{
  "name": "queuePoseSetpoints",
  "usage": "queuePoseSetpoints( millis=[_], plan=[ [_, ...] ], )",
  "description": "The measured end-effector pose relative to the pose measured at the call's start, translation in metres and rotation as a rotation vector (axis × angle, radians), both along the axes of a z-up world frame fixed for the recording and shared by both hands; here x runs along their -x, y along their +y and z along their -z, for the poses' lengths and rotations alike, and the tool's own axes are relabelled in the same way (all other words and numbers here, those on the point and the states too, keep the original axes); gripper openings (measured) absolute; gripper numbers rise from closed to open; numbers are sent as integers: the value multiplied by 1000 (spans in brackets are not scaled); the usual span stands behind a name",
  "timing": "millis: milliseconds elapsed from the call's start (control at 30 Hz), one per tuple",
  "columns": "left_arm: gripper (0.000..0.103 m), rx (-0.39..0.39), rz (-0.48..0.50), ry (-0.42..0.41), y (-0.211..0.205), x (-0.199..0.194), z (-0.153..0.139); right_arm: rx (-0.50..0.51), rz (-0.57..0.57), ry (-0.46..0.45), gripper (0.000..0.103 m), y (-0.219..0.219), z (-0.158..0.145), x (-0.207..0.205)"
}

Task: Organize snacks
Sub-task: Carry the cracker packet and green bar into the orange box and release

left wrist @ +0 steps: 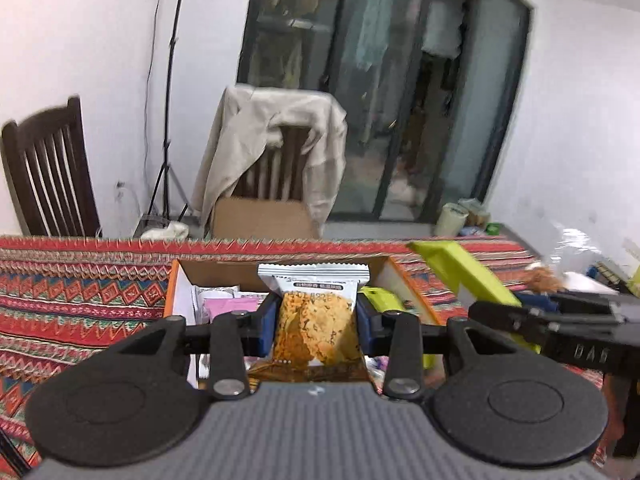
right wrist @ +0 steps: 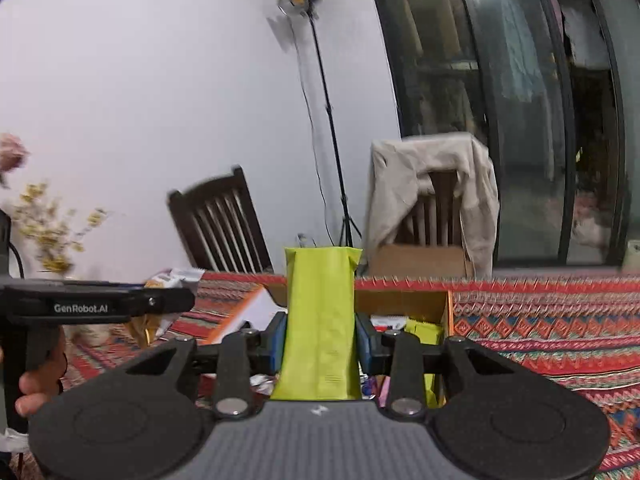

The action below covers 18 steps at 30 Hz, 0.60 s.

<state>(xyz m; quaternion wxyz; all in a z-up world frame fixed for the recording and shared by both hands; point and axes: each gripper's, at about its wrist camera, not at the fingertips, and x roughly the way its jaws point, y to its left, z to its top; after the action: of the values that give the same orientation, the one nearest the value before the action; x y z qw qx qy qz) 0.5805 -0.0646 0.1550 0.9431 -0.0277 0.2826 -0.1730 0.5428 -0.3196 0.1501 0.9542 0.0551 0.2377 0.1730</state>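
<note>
white wall (right wrist: 140, 100), dark glass doors (left wrist: 392, 92), cloth-draped chair (left wrist: 276, 148)

Box (left wrist: 182, 280) contents mostly hidden behind claw (left wrist: 316, 322), cracker packet (left wrist: 316, 320).

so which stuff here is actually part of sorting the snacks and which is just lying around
Part of the job:
- cracker packet in the left gripper
- green packet in the right gripper
- cardboard box holding snacks

Just lying about:
- draped chair
- bare chair
- light stand
- dried flowers
</note>
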Motion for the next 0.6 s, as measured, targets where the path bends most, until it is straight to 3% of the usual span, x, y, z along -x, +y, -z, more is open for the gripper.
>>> queuePoseSetpoints(
  millis=[233, 367, 467, 600],
  plan=[
    [39, -8, -35, 167, -18, -106, 58, 8, 54, 177, 34, 12, 72, -105],
    [39, 2, -52, 228, -26, -149, 84, -2, 89, 260, 34, 16, 111, -145],
    [40, -28, -72, 260, -35, -173, 102, 65, 137, 274, 34, 23, 129, -162],
    [55, -44, -65, 289, -39, -184, 121, 128, 142, 267, 37, 33, 147, -171]
  ],
)
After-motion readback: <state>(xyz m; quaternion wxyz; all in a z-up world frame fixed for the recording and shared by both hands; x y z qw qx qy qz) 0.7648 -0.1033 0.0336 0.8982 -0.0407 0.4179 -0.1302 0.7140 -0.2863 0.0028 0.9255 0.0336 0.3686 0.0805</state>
